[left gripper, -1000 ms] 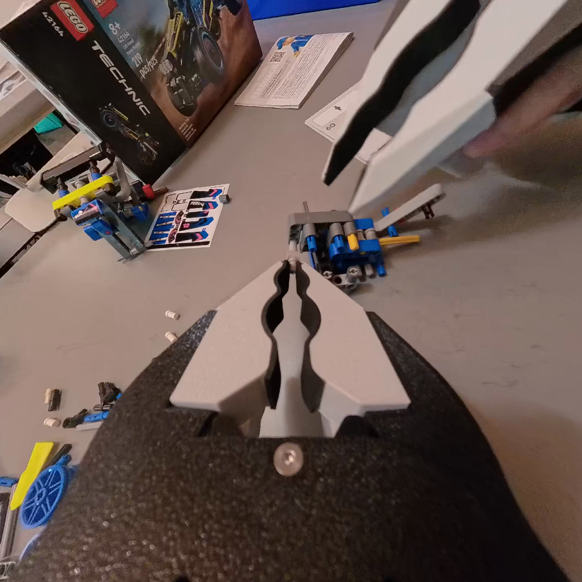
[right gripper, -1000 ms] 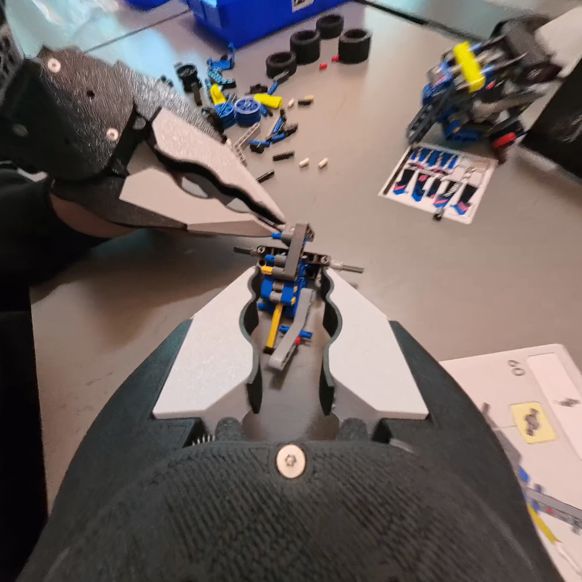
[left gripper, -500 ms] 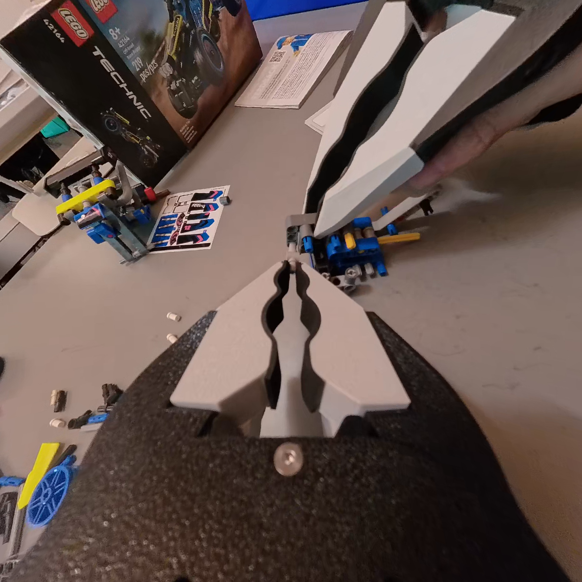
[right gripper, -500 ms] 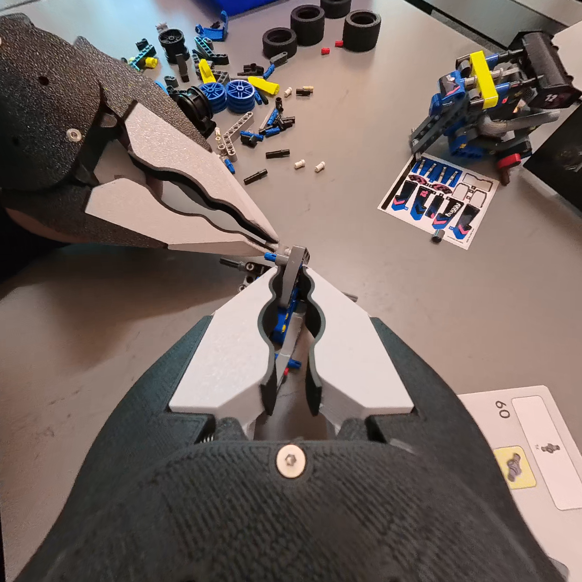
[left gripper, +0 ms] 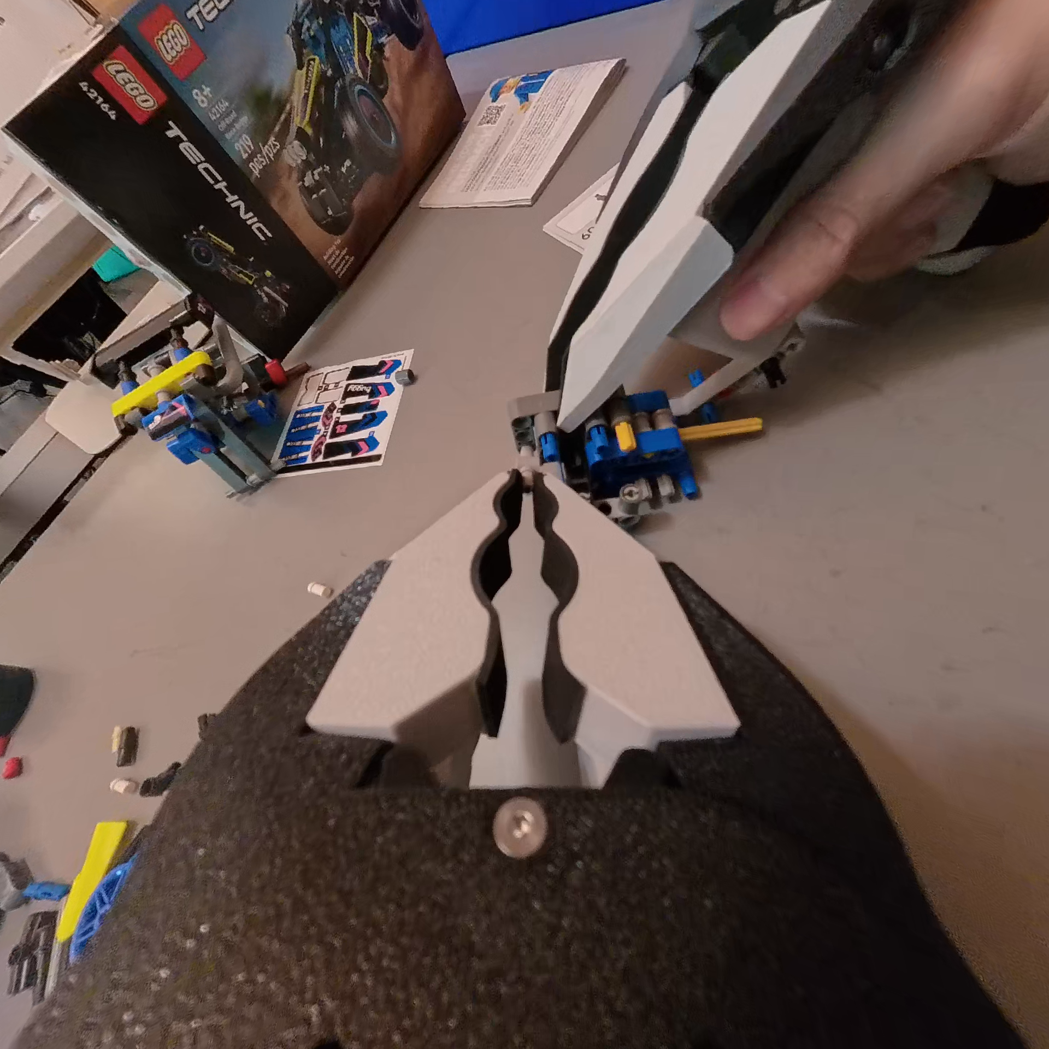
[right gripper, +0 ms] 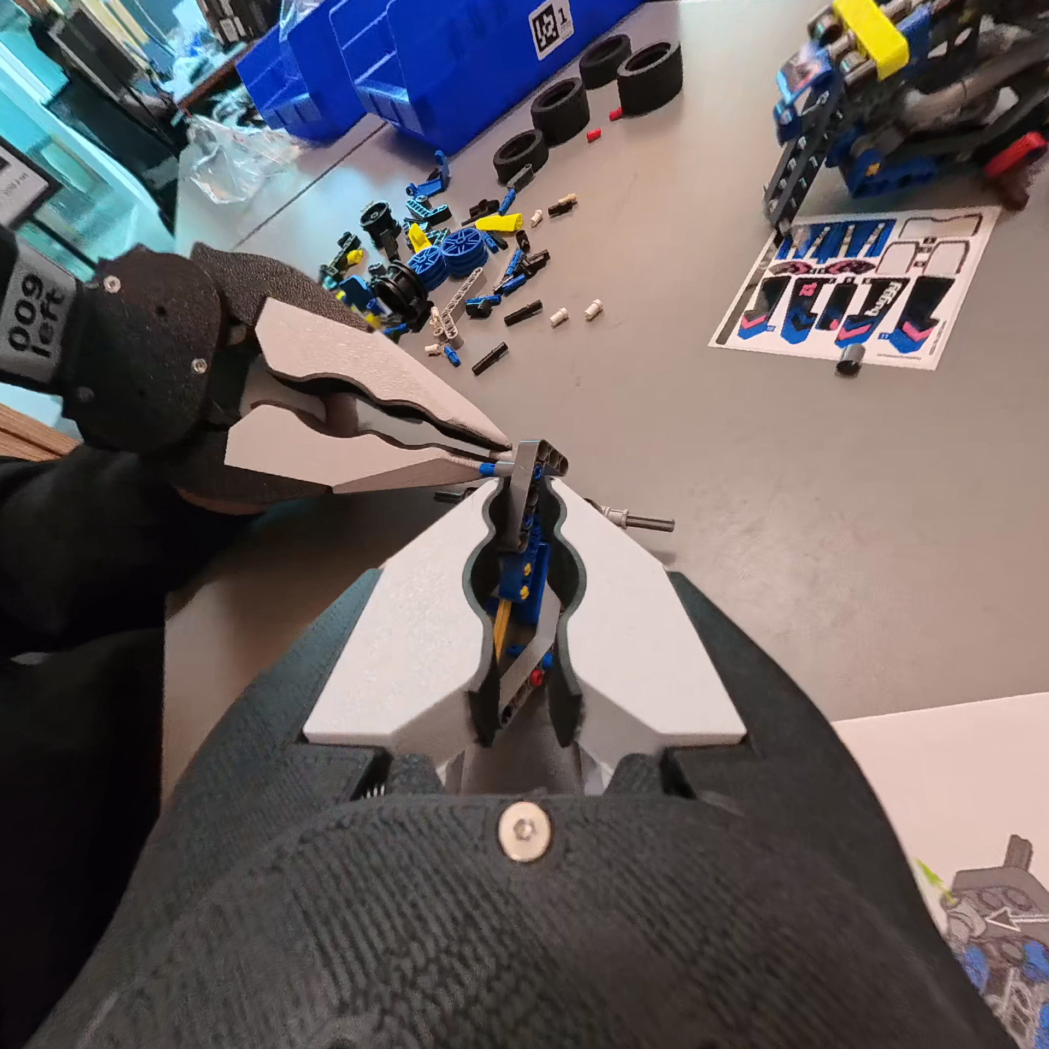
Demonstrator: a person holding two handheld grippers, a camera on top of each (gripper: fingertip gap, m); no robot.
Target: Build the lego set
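Observation:
A small blue, grey and yellow lego assembly (left gripper: pixel 630 448) lies on the grey table (left gripper: pixel 851 567). My right gripper (right gripper: pixel 525 488) is shut on it, with its grey beam (right gripper: pixel 525 494) and blue block between the fingers. In the left wrist view the right gripper (left gripper: pixel 559 408) comes down on the assembly from the upper right, with a hand behind it. My left gripper (left gripper: pixel 527 477) is shut on a small grey pin (left gripper: pixel 528 468) at the assembly's near end. In the right wrist view the left gripper (right gripper: pixel 502 451) pinches that pin from the left.
A larger part-built model (left gripper: pixel 187 408) and a sticker sheet (left gripper: pixel 340 414) lie left of the assembly, in front of the set's box (left gripper: pixel 227 159). Loose parts (right gripper: pixel 454 267), black tyres (right gripper: pixel 596 96) and blue bins (right gripper: pixel 426 62) sit farther off. Instruction pages (right gripper: pixel 936 794) lie at the right. Less than 4 cm separates the two grippers' tips. Between my left fingertips and the larger part-built model (left gripper: pixel 187 408) there is roughly 15 centimeters. It is also in sight in the right wrist view (right gripper: pixel 807 85).
My right gripper came down over the assembly and closed on it. My left gripper stayed shut at the pin and barely moved.

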